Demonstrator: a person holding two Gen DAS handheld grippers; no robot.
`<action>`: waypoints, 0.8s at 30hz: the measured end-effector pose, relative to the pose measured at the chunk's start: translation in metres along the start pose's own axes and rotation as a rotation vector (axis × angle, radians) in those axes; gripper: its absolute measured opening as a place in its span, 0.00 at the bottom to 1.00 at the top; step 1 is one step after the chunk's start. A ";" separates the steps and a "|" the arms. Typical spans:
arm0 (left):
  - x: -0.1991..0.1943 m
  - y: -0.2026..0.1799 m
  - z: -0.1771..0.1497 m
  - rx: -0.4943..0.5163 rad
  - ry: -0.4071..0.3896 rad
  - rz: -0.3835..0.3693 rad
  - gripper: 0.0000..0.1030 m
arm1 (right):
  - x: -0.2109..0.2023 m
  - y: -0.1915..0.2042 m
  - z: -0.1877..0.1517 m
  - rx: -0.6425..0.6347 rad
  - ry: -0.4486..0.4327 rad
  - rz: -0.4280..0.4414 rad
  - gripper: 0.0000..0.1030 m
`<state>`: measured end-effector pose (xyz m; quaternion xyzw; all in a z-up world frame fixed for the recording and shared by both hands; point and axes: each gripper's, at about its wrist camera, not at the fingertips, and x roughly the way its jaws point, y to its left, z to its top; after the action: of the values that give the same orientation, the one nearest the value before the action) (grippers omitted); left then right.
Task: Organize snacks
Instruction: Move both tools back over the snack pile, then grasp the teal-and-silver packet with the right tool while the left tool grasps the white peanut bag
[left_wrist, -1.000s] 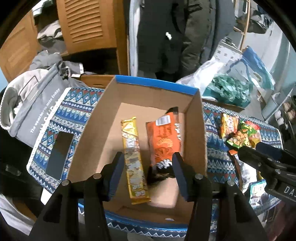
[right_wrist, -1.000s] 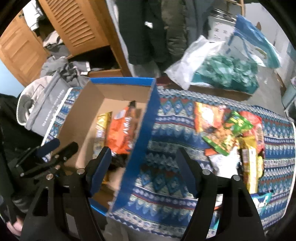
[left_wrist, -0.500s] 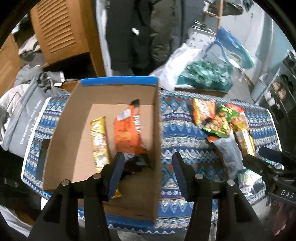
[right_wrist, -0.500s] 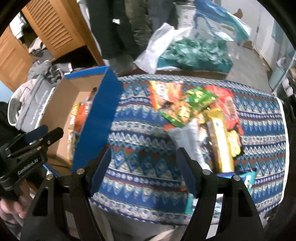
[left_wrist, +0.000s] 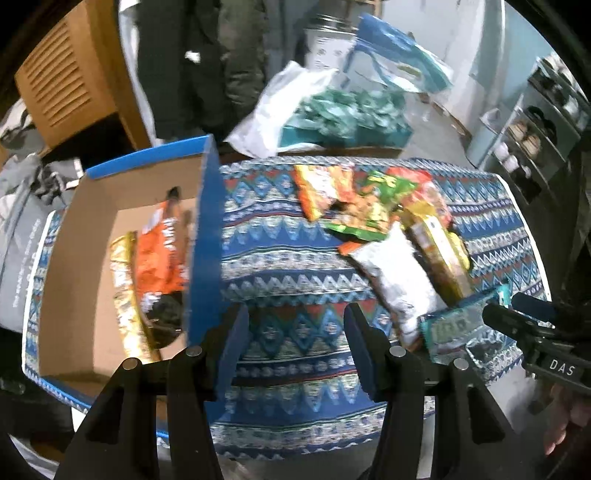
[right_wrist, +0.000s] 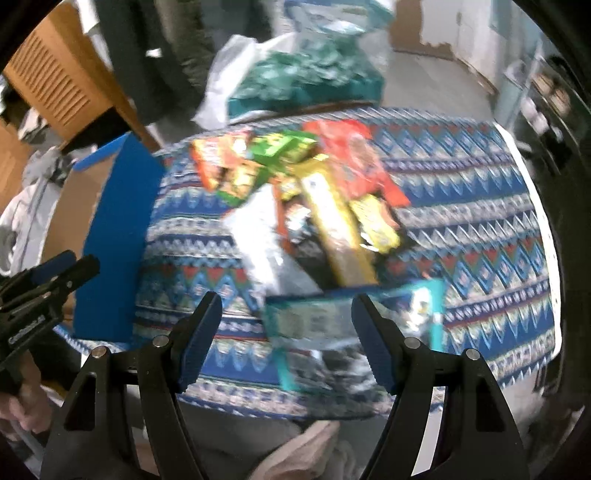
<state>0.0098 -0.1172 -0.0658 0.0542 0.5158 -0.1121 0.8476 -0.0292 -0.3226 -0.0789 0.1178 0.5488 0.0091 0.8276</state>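
Patterned cloth (left_wrist: 295, 236) in blue, white and red zigzag bands covered the table, woven-looking and flat. Landmark: the cardboard box (left_wrist: 79, 266), blue outside, plain brown inside, open-topped, at the cloth's left end.

Left gripper (left_wrist: 297, 350): I held it low over the cloth just right of the box wall, pointing forward, fingers spread apart, nothing between the blue ridged pads.

Right gripper (right_wrist: 290, 339): held further right of the box, level and pointing forward, fingers likewise apart and empty, above a teal packet (right_wrist: 354, 314), glossy and rectangular; contact could not be told through the blur.

Inside the box: one orange crinkled bag (left_wrist: 160, 254) with a dark lower end, and beside it, further from the blue wall, a long gold foil bar (left_wrist: 123, 288).

Right of the box, well apart from it, a loose pile of snacks: silver-white pouch (left_wrist: 397, 280), long yellow pack (right_wrist: 334, 229), green bag (left_wrist: 369, 206), orange bag (left_wrist: 319, 188), red bag (right_wrist: 351, 158), overlapping one another.

Beyond the box: a louvred wooden door (left_wrist: 68, 85) and a white plastic bag (left_wrist: 269, 118) beside teal stuff.
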 end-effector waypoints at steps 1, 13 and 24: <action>0.001 -0.007 0.001 0.011 -0.004 -0.001 0.53 | -0.001 -0.008 -0.003 0.017 -0.001 -0.004 0.71; 0.039 -0.076 0.007 0.142 0.000 -0.011 0.53 | -0.003 -0.057 -0.038 0.139 0.013 -0.001 0.71; 0.073 -0.104 0.005 0.195 0.024 -0.017 0.53 | 0.018 -0.067 -0.062 0.214 0.092 0.041 0.71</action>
<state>0.0208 -0.2288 -0.1261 0.1336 0.5130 -0.1684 0.8310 -0.0862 -0.3732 -0.1319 0.2161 0.5815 -0.0273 0.7838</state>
